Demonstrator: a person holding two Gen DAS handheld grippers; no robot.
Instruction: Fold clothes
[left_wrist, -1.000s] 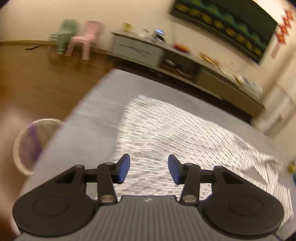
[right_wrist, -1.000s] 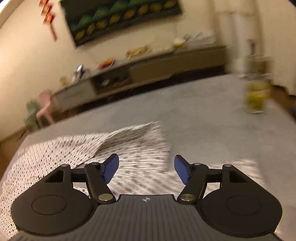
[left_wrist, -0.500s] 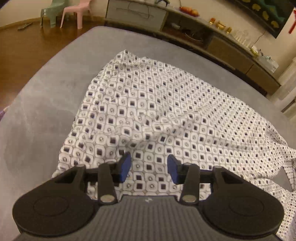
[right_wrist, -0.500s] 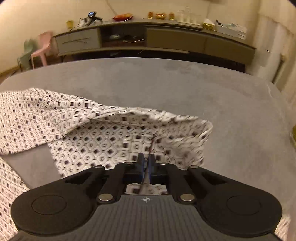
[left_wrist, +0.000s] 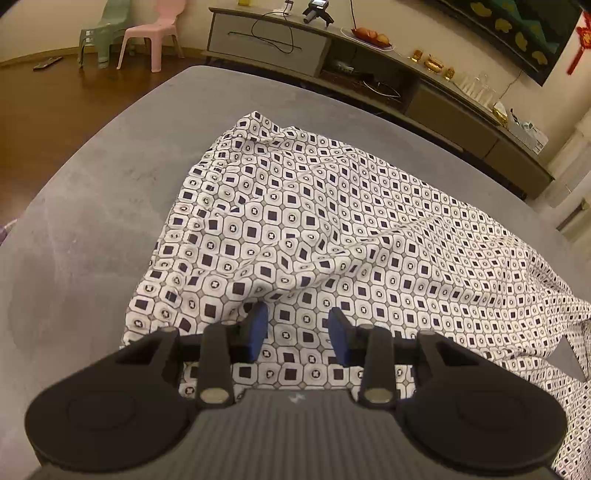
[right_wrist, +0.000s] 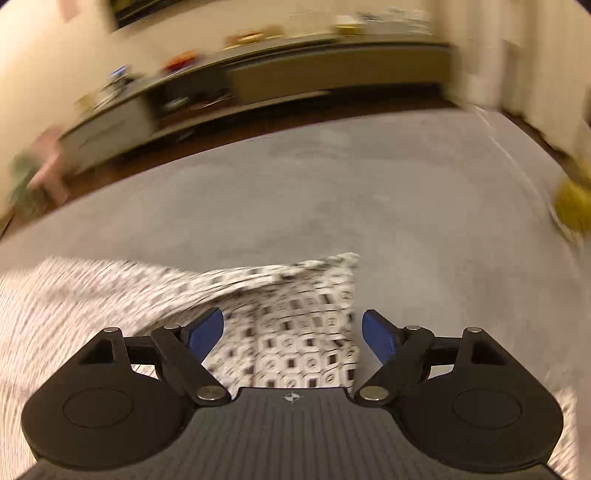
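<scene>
A white garment with a pattern of dark squares (left_wrist: 325, 229) lies rumpled on a grey surface (left_wrist: 92, 229). My left gripper (left_wrist: 297, 332) stands open just above the garment's near edge, with patterned cloth between and below its blue pads (left_wrist: 258, 328). In the right wrist view, which is blurred, a corner of the same garment (right_wrist: 314, 295) lies flat on the grey surface (right_wrist: 369, 192). There my right gripper (right_wrist: 293, 332) is wide open over that corner, holding nothing.
A low TV cabinet (left_wrist: 369, 70) with small items runs along the far wall. A pink chair (left_wrist: 155, 33) and a green chair (left_wrist: 103, 33) stand on the wooden floor (left_wrist: 55, 110) at the left. A yellow object (right_wrist: 572, 203) sits at the right edge of the grey surface.
My right gripper was shut on the garment's corner half a second ago; it has since opened and let the cloth go, and is moving. My left gripper stayed open and shifted slightly over the garment.
</scene>
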